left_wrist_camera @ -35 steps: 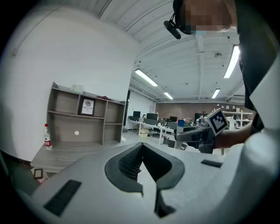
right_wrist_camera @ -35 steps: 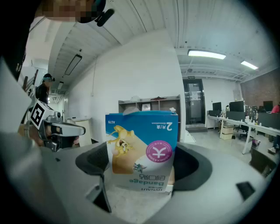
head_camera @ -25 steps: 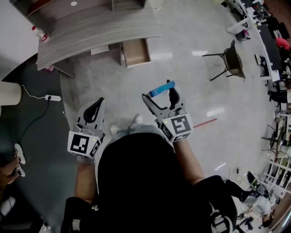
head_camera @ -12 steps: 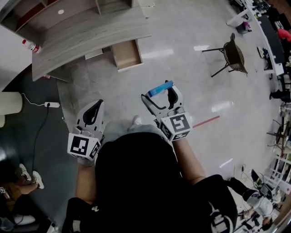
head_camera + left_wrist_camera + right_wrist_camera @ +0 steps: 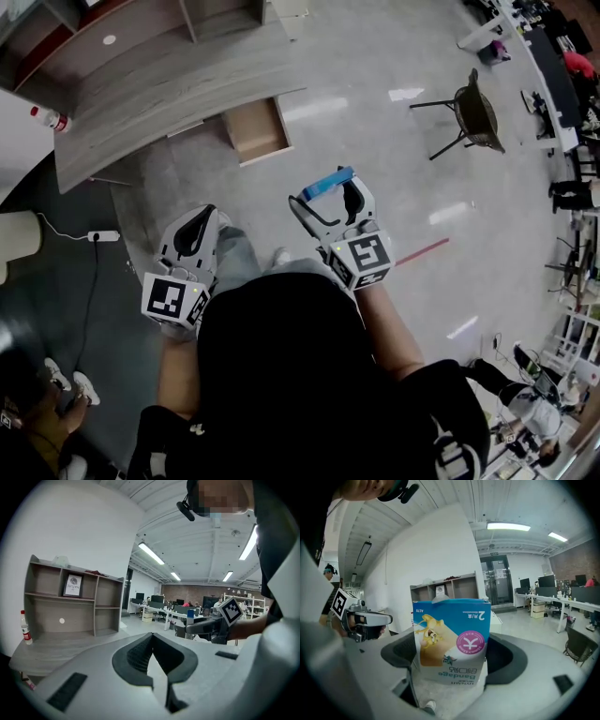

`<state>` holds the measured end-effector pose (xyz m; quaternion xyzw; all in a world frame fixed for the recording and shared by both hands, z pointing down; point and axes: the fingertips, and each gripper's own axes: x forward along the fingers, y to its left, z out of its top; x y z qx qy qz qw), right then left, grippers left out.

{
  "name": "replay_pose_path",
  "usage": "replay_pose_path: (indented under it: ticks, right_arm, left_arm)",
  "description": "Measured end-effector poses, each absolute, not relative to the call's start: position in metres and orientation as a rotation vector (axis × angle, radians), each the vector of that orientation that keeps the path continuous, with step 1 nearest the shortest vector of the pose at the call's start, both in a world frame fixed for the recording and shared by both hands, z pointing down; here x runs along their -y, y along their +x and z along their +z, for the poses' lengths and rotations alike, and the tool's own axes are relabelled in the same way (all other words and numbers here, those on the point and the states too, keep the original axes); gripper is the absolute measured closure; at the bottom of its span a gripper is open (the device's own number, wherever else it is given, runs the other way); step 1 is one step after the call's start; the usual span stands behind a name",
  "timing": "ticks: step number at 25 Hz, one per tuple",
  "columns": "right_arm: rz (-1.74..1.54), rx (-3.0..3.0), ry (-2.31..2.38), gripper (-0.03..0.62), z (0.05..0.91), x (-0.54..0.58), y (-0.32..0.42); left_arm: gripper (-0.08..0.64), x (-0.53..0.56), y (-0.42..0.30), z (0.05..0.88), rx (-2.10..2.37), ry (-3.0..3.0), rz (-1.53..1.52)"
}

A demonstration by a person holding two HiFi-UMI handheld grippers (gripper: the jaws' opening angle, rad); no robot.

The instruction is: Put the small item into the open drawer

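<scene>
Box in your right gripper, drawer ahead and to the left

The open drawer [image 5: 255, 128] sticks out from under the grey desk [image 5: 178, 80], well apart from both your grippers across bare floor. From the right gripper [image 5: 325, 192] it lies forward and to the left. That gripper is clamped on the small blue box [image 5: 330, 181], which sits up at the jaw tips with its long axis crosswise to the jaws. Seen from the gripper's own camera, the box [image 5: 451, 639] has its printed face towards the lens and upside down. Your left gripper [image 5: 194, 230] hangs lower and nearer your body, jaws together with nothing between them. My read is that you must close the gap to the drawer first, then bring the right gripper over its open top.
</scene>
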<state>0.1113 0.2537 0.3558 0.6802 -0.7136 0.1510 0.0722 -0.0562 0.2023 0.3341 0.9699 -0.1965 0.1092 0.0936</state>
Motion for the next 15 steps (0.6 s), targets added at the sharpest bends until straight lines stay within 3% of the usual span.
replay_pose_path:
  ticks: [15]
  right_arm:
    - [0.512,1.985,2.132,0.138,0.367,-0.104,0.085]
  left_arm:
    - [0.558,-0.045,-0.09,0.33,0.404,2.888,0.295]
